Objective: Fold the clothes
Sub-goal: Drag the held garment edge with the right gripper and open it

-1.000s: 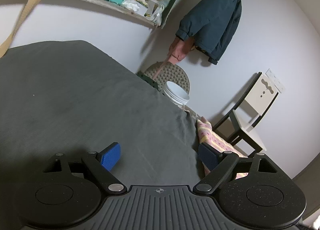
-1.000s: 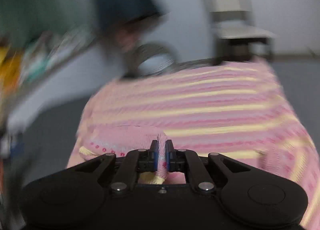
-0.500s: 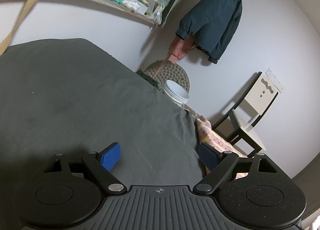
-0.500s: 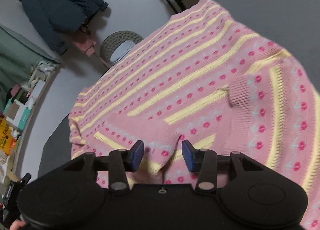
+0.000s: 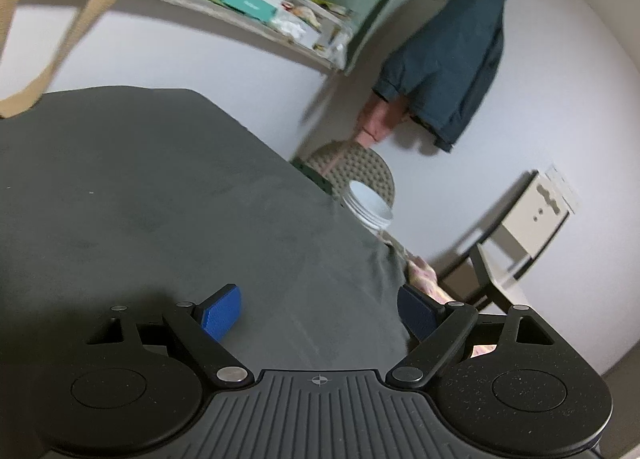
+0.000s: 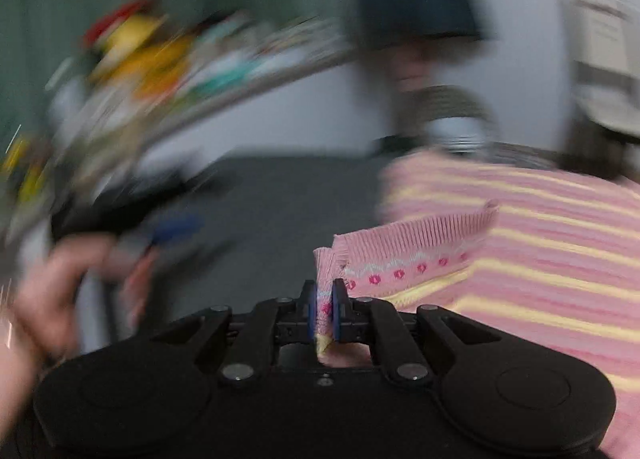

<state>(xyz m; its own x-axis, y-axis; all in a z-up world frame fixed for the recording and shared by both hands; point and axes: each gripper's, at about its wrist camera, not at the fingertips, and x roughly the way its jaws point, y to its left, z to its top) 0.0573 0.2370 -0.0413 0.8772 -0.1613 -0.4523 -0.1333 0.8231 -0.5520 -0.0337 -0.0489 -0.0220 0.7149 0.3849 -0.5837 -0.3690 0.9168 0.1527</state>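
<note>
A pink knitted sweater with yellow stripes and rows of small red dots (image 6: 520, 259) is spread over the right part of a bed covered in dark grey fabric (image 6: 280, 211), and its far side reaches the far edge of that surface. A ribbed pink cuff or hem (image 6: 416, 235) is lifted off the rest of the garment and is pinched by the right gripper (image 6: 324, 305), whose blue-padded jaws are pressed together on the knit; a fold of the fabric is seen between them and behind them. The right wrist view is heavily blurred, so finer detail of the sweater cannot be told.

In the left wrist view only a small strip of the same sweater (image 5: 424, 277) is seen, at the right edge of the grey bed cover (image 5: 160, 199), just beside the right-hand finger. The left gripper (image 5: 320, 309) is held over the bare grey cover with its blue pads (image 5: 222, 313) spread wide, and nothing is held between them. In the right wrist view a person's hand (image 6: 52, 291) is seen, blurred, at the left around the handle of that other gripper.

Beyond the far edge of the bed a white ribbed tub (image 5: 370, 207) is seen against a round olive textured cushion (image 5: 356, 169). A dark teal jacket (image 5: 452, 67) is hung on the white wall, with a pink garment (image 5: 378, 121) beneath it. A dark-framed chair with a cream seat and back (image 5: 516, 243) is placed further right. A cluttered shelf (image 5: 224, 11) is fixed along the wall above the bed, and a tan strap (image 5: 60, 47) is hung from it.
</note>
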